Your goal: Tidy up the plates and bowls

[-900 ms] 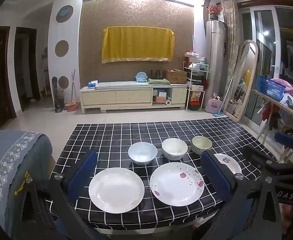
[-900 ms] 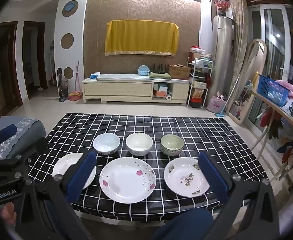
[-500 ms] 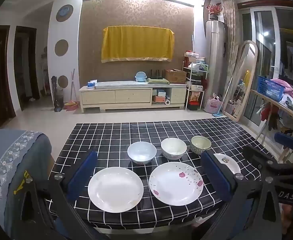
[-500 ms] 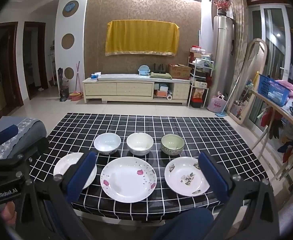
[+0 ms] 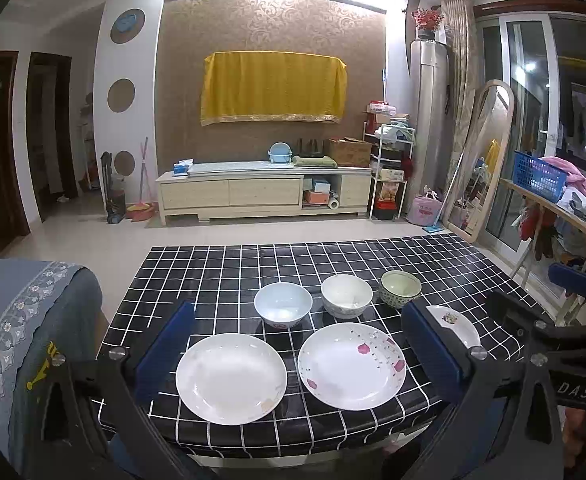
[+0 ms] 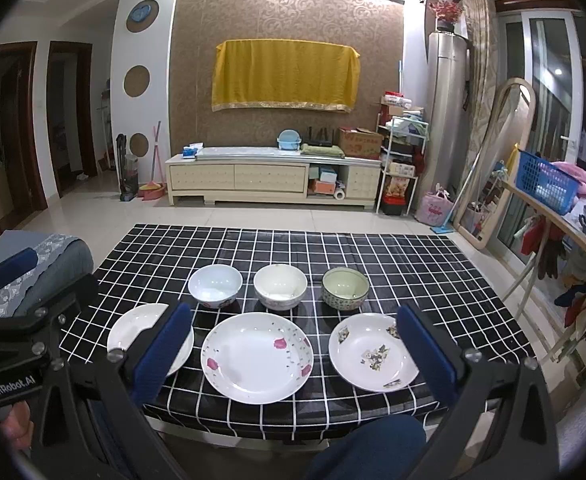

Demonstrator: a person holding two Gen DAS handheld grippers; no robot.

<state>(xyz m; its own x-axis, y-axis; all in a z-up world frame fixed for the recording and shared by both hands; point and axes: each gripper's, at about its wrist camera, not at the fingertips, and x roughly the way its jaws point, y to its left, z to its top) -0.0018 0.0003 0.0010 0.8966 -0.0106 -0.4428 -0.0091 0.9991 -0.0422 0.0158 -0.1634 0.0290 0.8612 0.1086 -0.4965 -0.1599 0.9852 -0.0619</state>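
**Six dishes in two rows, both grippers held wide above the near edge**

While nothing is held, the dishes lie in two rows on the checked table (image 6: 413,256). The near row has three plates: a plain white plate (image 5: 231,378) on the left, a pink-flowered plate (image 6: 257,356) in the middle and a smaller patterned plate (image 6: 373,352) on the right. Behind them stand three bowls, none touching another: a pale blue bowl (image 6: 215,286) on the left, a white bowl (image 6: 280,286) in the middle and a green-rimmed bowl (image 6: 345,288) on the right. Each bowl sits just behind a plate.

The left gripper (image 5: 299,346) hangs over the table's near edge, its blue pads spread wide; the plain plate and the flowered plate show between them. The right gripper (image 6: 295,344) is spread just as wide, framing the flowered plate and most of the patterned one, its left pad covering part of the plain plate.

A grey chair back (image 5: 21,320) stands left of the table. Across the tiled floor are a low cabinet (image 6: 269,178) and, above it, a yellow cloth (image 6: 285,76) on the wall.
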